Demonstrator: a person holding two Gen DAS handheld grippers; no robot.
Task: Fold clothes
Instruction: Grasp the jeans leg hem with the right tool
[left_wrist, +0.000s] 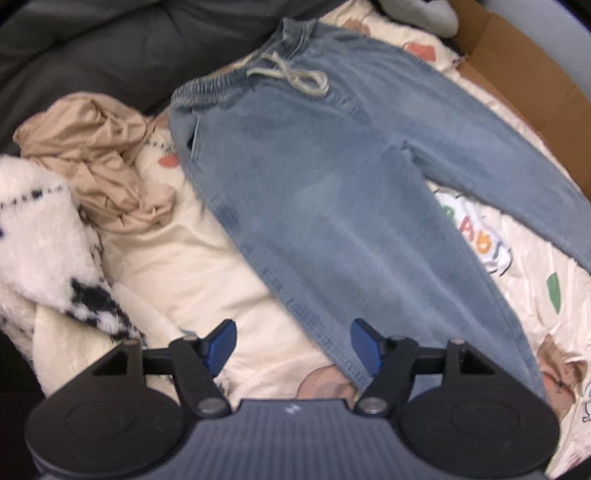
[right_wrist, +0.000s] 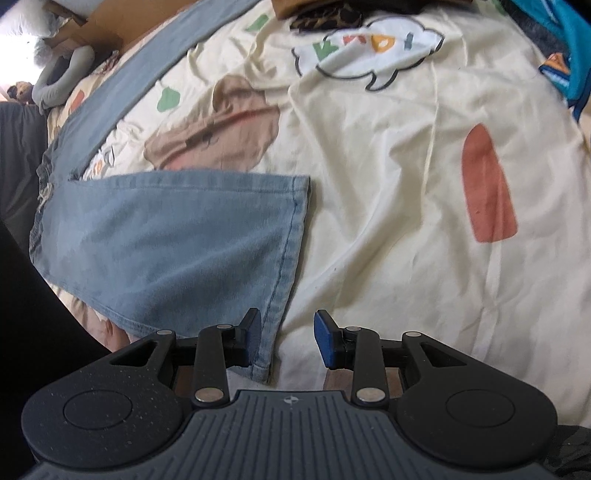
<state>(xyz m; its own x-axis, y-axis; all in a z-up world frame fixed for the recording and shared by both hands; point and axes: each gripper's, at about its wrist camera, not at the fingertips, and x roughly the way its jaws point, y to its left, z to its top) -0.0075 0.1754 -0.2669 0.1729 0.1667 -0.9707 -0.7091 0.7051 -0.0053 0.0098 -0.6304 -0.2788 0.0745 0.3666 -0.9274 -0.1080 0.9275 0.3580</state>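
A cream printed sheet (right_wrist: 388, 184) covers the bed. Light blue jeans (left_wrist: 332, 192) lie flat on it, legs spread apart. A beige garment (left_wrist: 96, 155) sits crumpled beside the waistband. The left gripper (left_wrist: 293, 349) and right gripper (right_wrist: 288, 339) hover over the hems, jaws apart, holding nothing.

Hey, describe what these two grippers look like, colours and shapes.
The left gripper and right gripper look alike: black linkage arms with silver pivot pins, blue pads on the fingertips, two round black discs at the base, and a ribbed grey centre plate with a small white mark. No cables or sleeves show.
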